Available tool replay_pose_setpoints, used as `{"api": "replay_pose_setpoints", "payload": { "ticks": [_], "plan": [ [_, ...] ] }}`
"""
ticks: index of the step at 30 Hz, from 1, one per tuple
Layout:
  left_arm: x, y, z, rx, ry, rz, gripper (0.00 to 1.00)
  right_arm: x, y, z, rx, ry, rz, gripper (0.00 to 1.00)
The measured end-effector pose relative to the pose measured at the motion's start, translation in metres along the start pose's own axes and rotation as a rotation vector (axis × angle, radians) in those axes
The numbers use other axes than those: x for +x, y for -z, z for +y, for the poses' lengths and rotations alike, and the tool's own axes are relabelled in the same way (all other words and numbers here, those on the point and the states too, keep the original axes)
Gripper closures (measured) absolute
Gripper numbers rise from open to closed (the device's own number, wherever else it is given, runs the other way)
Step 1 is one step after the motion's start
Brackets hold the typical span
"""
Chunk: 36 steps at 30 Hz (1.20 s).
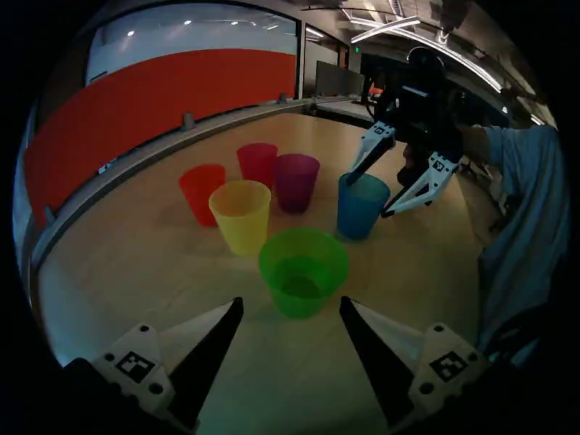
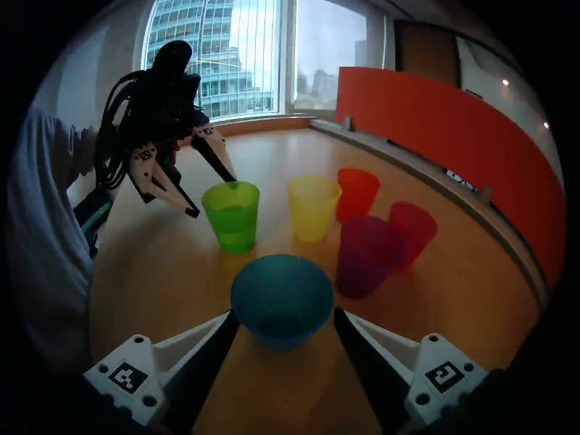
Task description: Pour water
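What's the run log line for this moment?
left gripper: open, flanking green cup | right gripper: open, flanking blue cup | neither cup gripped yet

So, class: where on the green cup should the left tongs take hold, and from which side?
Grip the green cup on its side wall below the rim, one finger each side: it stands upright and widens upward, so it should not slip down. Come level from the near side, where the open left tongs face it; the yellow cup crowds its far left.
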State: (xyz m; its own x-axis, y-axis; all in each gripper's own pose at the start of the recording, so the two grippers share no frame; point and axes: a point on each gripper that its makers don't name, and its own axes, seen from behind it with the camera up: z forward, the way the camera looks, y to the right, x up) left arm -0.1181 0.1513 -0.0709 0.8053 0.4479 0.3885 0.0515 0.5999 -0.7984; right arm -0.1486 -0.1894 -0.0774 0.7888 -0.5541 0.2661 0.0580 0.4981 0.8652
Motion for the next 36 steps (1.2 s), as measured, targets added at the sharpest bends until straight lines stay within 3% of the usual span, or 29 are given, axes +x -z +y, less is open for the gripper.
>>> {"api": "replay_pose_setpoints", "payload": {
  "ticks": [8, 18, 27, 36],
  "plan": [
    [-0.004, 0.014, -0.006, 0.044, 0.03, 0.021, 0.01, -0.019, 0.022, 0.005, -0.05, -0.019, -0.009, 0.0],
    [-0.001, 0.036, -0.021, 0.131, 0.082, 0.087, 0.01, -0.024, 0.047, 0.013, -0.127, -0.063, 0.027, 0.0],
    [0.003, 0.06, -0.044, 0.255, 0.122, 0.163, 0.01, -0.014, 0.069, 0.023, -0.222, -0.103, 0.111, 0.0],
    [0.007, 0.077, -0.064, 0.372, 0.159, 0.247, 0.01, 0.003, 0.093, 0.049, -0.371, -0.196, 0.231, 0.0]
  ]
}}
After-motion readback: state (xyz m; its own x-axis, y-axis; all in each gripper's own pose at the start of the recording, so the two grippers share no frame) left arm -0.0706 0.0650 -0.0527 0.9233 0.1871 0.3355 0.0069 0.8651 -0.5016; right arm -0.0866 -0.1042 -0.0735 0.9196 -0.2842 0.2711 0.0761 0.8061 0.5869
